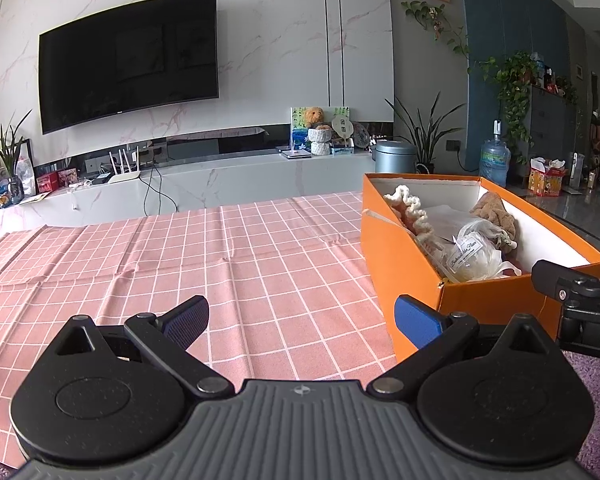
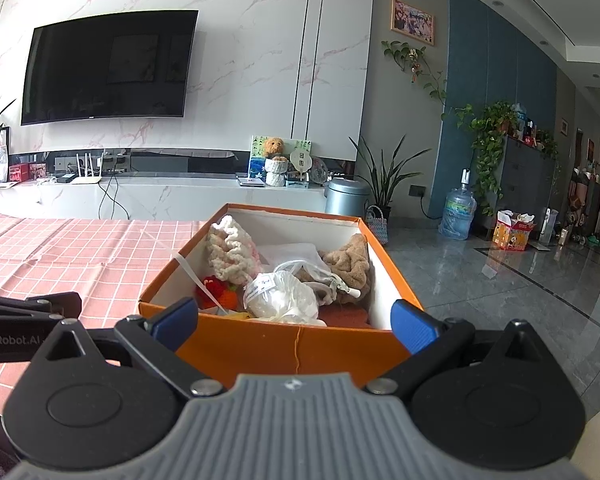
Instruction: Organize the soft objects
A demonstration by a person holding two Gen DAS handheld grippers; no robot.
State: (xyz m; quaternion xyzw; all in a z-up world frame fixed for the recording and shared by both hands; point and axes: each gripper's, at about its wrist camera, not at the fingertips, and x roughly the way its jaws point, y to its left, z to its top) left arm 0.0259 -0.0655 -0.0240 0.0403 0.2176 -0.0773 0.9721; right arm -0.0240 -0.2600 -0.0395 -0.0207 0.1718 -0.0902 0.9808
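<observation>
An orange cardboard box (image 2: 284,344) (image 1: 404,264) stands on the pink checked tablecloth (image 1: 220,264) at the table's right end. Inside lie a cream knitted piece (image 2: 234,252) (image 1: 414,210), a brown plush item (image 2: 352,262) (image 1: 496,212), a clear bag with white stuffing (image 2: 284,296) (image 1: 472,256) and a small red and orange knitted toy (image 2: 216,290). My right gripper (image 2: 294,324) is open, its fingers either side of the box's near end. My left gripper (image 1: 302,320) is open over bare cloth, left of the box, with nothing between its fingers.
Beyond the table runs a white TV bench (image 1: 220,172) under a wall-mounted TV (image 1: 128,60). A grey bin (image 2: 346,198), potted plants (image 2: 384,180) and a water bottle (image 2: 458,212) stand on the shiny floor to the right. The right gripper's body (image 1: 580,300) shows beside the box.
</observation>
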